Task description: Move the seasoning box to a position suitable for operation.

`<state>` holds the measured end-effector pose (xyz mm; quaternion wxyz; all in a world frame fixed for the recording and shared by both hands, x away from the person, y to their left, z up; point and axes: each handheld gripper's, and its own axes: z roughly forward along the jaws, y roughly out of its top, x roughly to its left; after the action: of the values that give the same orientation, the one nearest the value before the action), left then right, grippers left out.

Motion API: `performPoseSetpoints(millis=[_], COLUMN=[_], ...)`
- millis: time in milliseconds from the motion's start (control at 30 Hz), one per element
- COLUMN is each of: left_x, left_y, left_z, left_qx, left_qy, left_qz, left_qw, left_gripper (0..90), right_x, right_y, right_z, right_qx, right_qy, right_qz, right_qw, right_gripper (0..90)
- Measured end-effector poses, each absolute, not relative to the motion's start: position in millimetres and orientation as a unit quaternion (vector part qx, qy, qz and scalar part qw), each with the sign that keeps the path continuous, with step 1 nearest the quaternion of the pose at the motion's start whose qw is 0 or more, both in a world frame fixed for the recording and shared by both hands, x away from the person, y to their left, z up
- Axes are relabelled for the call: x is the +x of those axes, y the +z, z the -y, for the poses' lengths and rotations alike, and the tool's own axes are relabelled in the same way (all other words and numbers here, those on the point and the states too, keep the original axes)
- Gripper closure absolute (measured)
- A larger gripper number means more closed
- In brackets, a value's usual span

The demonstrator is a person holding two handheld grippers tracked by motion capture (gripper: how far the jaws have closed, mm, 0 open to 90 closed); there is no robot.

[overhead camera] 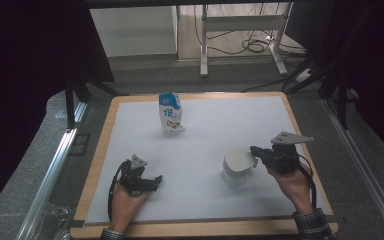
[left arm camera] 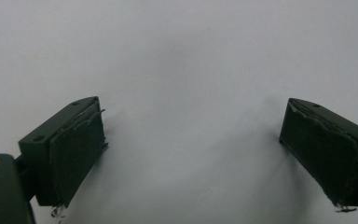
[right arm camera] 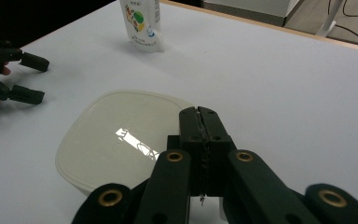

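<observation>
The right gripper (overhead camera: pixel 253 150), jaws pressed together, pinches the edge of the lid (overhead camera: pixel 239 159) above the clear container (overhead camera: pixel 235 176); the left gripper (overhead camera: pixel 156 181) rests spread apart.

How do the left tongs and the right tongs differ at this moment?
The left tongs stand wide open with nothing between their jaws, while the right tongs are shut at the edge of the pale squarish plastic lid. The left tongs sit low over bare white table; the right tongs reach over the clear container. Both are black and hand-held.

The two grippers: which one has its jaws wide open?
The left gripper: its jaws stand far apart over bare table, while the right gripper's are pressed together at the lid.
</observation>
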<state>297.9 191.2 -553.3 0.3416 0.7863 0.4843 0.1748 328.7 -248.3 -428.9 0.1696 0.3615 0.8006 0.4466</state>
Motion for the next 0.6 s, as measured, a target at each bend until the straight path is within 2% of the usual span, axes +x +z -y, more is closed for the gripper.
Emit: performPoseSetpoints(millis=[600], left_x=[297.9], left_y=[-553.2], left_z=[-191.4], left_qx=[0.787], left_qy=[0.174], left_qz=[-0.484], left_qw=[0.341], left_gripper=[6.4], right_x=[328.3], right_y=[-430.7], right_z=[247.1], right_qx=[0.357], right_qy=[0.441], right_qz=[-0.803], right_qw=[0.182], right_gripper=[89.6])
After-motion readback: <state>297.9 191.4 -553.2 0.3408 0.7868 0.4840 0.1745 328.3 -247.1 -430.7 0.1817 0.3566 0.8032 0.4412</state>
